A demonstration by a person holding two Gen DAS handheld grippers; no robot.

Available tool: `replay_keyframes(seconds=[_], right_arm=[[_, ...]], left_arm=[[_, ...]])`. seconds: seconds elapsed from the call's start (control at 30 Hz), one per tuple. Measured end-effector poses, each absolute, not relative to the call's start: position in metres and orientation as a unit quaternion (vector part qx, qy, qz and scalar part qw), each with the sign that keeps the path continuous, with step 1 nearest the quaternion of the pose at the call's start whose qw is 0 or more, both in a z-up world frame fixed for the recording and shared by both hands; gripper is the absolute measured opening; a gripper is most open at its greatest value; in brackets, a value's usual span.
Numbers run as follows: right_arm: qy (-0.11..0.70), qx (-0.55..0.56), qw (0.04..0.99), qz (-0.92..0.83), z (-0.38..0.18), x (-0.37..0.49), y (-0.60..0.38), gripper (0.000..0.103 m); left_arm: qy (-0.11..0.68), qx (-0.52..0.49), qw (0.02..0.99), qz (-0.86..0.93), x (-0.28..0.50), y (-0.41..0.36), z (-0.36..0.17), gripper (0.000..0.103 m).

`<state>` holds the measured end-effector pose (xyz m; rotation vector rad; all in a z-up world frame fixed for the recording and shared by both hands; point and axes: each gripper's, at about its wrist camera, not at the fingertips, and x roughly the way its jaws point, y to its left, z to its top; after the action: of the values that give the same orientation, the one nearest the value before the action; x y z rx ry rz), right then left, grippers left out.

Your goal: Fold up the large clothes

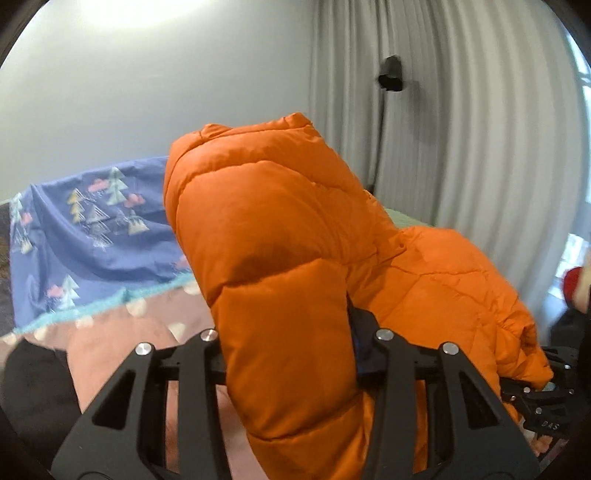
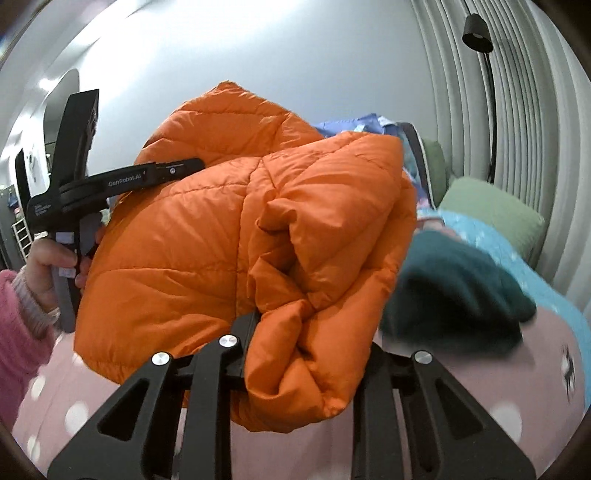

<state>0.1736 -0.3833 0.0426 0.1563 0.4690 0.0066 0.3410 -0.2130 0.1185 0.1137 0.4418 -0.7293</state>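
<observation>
An orange puffer jacket (image 1: 277,221) is bunched up and lifted off the bed, filling the middle of both wrist views. My left gripper (image 1: 288,332) is shut on a thick quilted fold of it, with the padding bulging out between the fingers. My right gripper (image 2: 306,339) is shut on another crumpled fold of the jacket (image 2: 221,240). In the right wrist view a hand (image 2: 55,266) in a pink sleeve holds the left tool at the jacket's left side; its fingertips are buried in the fabric. The jacket's underside is hidden.
Below lies a bed with a pink dotted cover (image 2: 92,406). A blue tree-print blanket (image 1: 92,229) is at the back left, a black garment (image 1: 33,387) near left. A dark teal garment (image 2: 454,295) and green pillow (image 2: 491,210) lie right, before a black floor lamp (image 2: 478,33) and grey curtains (image 1: 461,147).
</observation>
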Motion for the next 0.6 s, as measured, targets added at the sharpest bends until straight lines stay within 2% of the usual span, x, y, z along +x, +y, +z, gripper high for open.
replay_keyframes(seconds=[0.27,0.3,0.37,0.47,0.5,0.53,0.6], right_arm=[[0.264,0.078,0.96,-0.043,0.01,0.3,-0.394,0.022],[0.272,0.081,0.958,-0.046,0.001,0.314,-0.394,0.022],[0.302,0.103,0.946,-0.052,-0.026,0.348,-0.396,0.023],[0.395,0.141,0.906,-0.064,-0.097,0.39,-0.405,0.032],[0.412,0.15,0.896,-0.076,-0.12,0.396,-0.411,0.057],[0.408,0.176,0.893,-0.075,-0.126,0.395,-0.418,0.064],[0.409,0.194,0.889,-0.07,-0.124,0.393,-0.423,0.067]], left_arm=[[0.225,0.114,0.932,-0.261,0.436,-0.262,0.086,0.044],[0.23,0.116,0.936,-0.241,0.452,-0.269,0.073,0.045],[0.252,0.117,0.938,-0.206,0.473,-0.274,0.046,0.056],[0.316,0.127,0.928,-0.149,0.504,-0.28,-0.016,0.069],[0.331,0.144,0.923,-0.136,0.509,-0.282,-0.036,0.069],[0.336,0.169,0.916,-0.138,0.504,-0.286,-0.058,0.07],[0.313,0.19,0.921,-0.136,0.494,-0.288,-0.073,0.069]])
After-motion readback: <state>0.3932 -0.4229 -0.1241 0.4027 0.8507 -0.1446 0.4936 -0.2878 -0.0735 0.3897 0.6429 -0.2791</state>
